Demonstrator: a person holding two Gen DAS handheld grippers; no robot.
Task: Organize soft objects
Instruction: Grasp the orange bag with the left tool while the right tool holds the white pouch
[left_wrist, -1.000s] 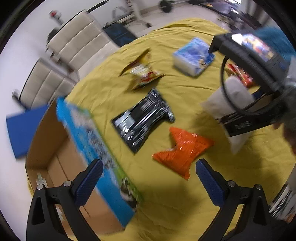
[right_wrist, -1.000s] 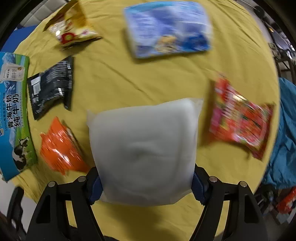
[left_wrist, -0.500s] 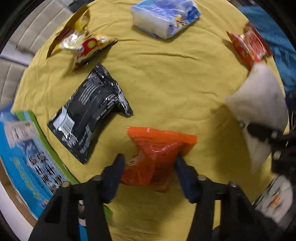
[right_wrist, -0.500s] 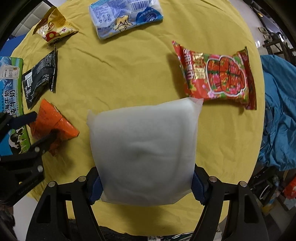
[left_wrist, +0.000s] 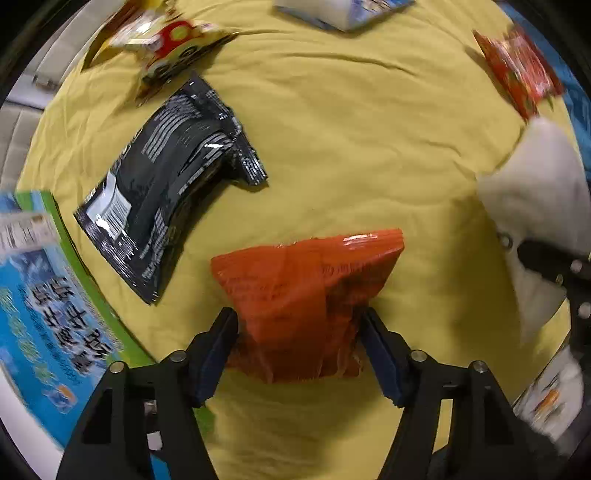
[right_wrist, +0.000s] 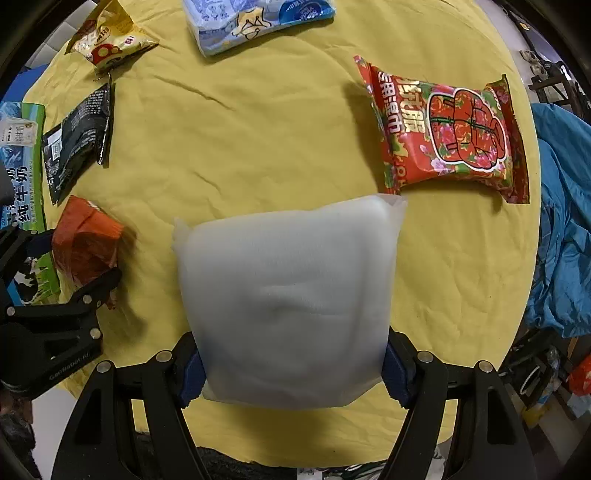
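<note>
Jaws of the left gripper (left_wrist: 299, 354) sit closed against both sides of the orange bag (left_wrist: 306, 295), pinching its near end so the foil buckles; whether the bag is off the yellow cloth (left_wrist: 369, 147) or just resting on it I cannot tell. Jaws of the right gripper (right_wrist: 291, 363) are clamped on the white pouch (right_wrist: 288, 291), which juts forward over the counter and looks held up, not lying flat. Progress, as a judgement: early to middle, two items in hand and none seen put away. On the cloth lie the black bag (left_wrist: 166, 184) left of the orange one, the yellow snack bag (right_wrist: 107, 40) at the far left, the blue tissue pack (right_wrist: 255, 18) at the far edge, and the red packet (right_wrist: 447, 129) on the right, all well apart. A blue milk carton box (left_wrist: 44, 295) sits at the left edge, likely the destination, but its inside is out of view so I cannot say what it holds. Hard to read: left view is motion-blurred at the rim, the tissue pack is cut off there, the pouch hides the cloth beneath it, and clutter past the blue fabric (right_wrist: 561, 221) on the right is too small to identify.
</note>
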